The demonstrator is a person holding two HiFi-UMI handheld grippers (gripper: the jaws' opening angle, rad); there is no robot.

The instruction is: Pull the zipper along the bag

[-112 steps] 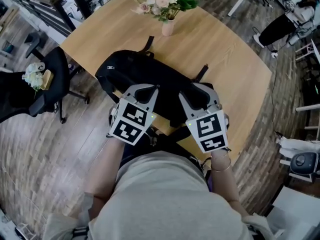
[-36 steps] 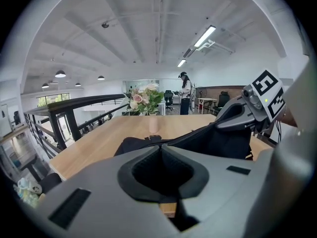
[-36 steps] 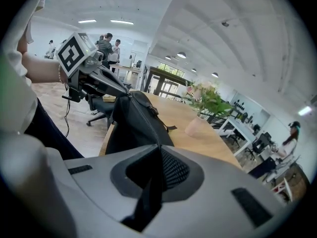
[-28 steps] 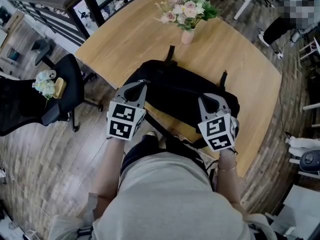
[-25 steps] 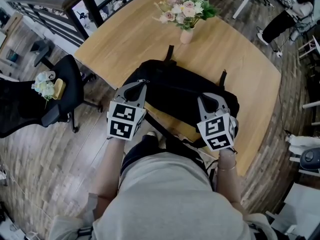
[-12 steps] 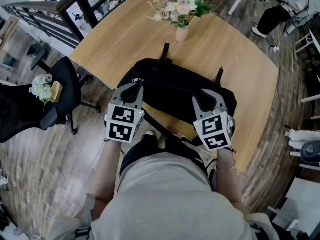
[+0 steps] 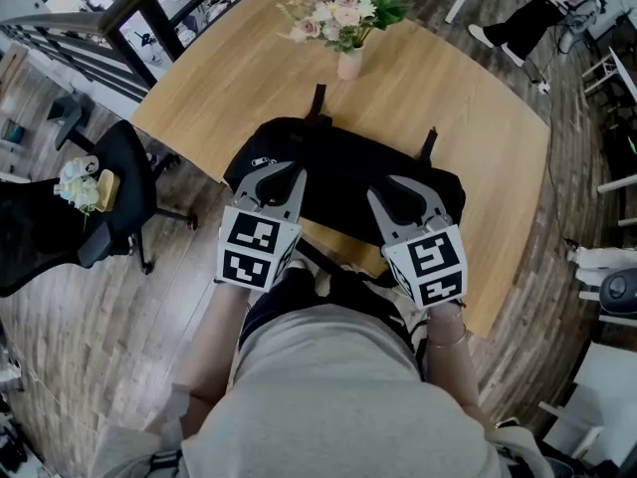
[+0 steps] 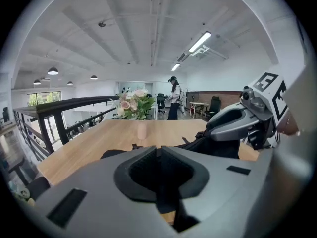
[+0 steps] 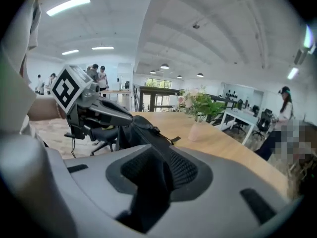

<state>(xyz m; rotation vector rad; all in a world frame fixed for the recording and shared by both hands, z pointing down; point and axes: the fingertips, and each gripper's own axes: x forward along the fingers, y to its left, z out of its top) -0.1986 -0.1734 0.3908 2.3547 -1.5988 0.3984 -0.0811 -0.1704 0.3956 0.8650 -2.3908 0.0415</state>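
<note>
Both grippers have drawn inward along the bag since half a second ago and now sit nearer each other at its near side. Closest to the camera, the person's pale shirt [image 7: 318,396] fills the bottom of the head view, and the forearms run up from it to the two marker cubes. The cubes carry only black-and-white square patterns, no letters.

The left gripper [image 7: 282,174] has its claw pressed together down one thin seam, seen only in its own view [image 8: 158,150]. Whether anything thin is nipped in that seam cannot be made out. The right gripper [image 7: 393,187] is pinching a fold of black fabric. Its own view [image 9: 153,155] shows that fold running from between the pads up into the bag [image 9: 133,130], while the head view hides the contact under the gripper bodies.

The bag [image 7: 348,162] lies across the near edge of the wooden table [image 7: 468,98], with one strap [image 7: 320,259] hanging off toward the person. A small pale mark [image 7: 261,160] near its left end is too small to read, and the zipper cannot be traced in any view.

Beyond the bag stands a pink vase [image 7: 348,65] of flowers [image 7: 338,8].

Only the gripper views show the ceiling lights [image 8: 199,42] and people standing far back. Only the head view shows the black office chair [image 7: 109,197] left of the table.
</note>
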